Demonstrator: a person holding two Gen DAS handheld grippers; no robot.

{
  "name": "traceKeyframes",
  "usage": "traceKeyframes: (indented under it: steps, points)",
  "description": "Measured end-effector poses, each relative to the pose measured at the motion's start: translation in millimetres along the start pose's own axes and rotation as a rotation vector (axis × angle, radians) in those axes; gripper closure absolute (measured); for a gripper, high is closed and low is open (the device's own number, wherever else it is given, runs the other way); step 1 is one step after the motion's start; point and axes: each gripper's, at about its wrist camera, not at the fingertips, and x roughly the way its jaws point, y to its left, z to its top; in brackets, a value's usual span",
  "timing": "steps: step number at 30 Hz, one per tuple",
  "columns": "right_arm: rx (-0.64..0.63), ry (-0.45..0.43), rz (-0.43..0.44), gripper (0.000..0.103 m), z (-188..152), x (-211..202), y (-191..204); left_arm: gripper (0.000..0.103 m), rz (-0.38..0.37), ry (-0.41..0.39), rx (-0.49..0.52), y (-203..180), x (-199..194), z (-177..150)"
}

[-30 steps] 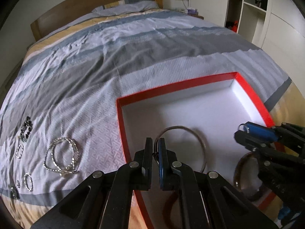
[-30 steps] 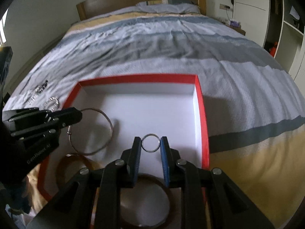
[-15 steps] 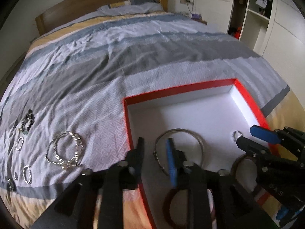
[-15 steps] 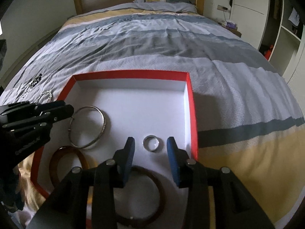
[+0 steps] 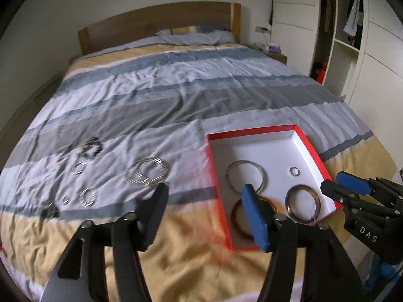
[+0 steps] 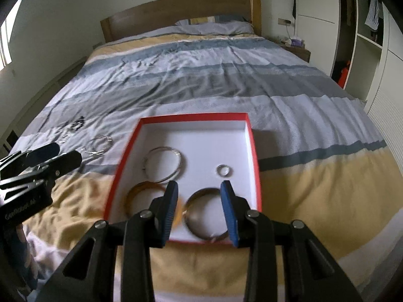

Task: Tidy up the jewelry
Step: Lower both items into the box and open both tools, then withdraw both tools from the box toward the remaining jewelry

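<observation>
A red-rimmed white box lies on the bed. In it are a thin silver bangle, a small silver ring, an amber bangle and a dark metal bangle. More jewelry lies on the quilt to the left: a sparkly coiled bracelet, small rings and a dark beaded piece. My left gripper is open and empty above the box's left edge. My right gripper is open and empty above the box's near side.
The striped quilt covers a wide bed with a wooden headboard. A nightstand and white wardrobe shelves stand to the right. The right gripper shows in the left wrist view; the left gripper shows in the right wrist view.
Both grippers opened, letting go of the silver bangle and the small ring in the box, then pulled back and up. The view now takes in the whole box and bed.
</observation>
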Motion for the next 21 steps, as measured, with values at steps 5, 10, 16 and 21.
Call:
traceKeyframes:
  steps: [5,10,16,21]
  points:
    - [0.001,-0.015,0.020,0.069,-13.8,-27.3,24.3,0.035,0.032,-0.016,-0.036,20.5,-37.3,-22.6]
    - [-0.015,-0.026,0.009,0.064,-30.9,-51.7,54.4,0.033,0.071,-0.042,-0.083,46.6,-70.8,-48.2]
    - [-0.052,-0.043,-0.027,0.059,-51.6,-73.1,84.1,0.033,0.130,-0.064,-0.131,75.2,-99.6,-80.2]
    - [-0.055,-0.052,-0.027,0.058,-64.1,-85.0,94.6,0.033,0.160,-0.084,-0.134,88.3,-118.8,-102.2]
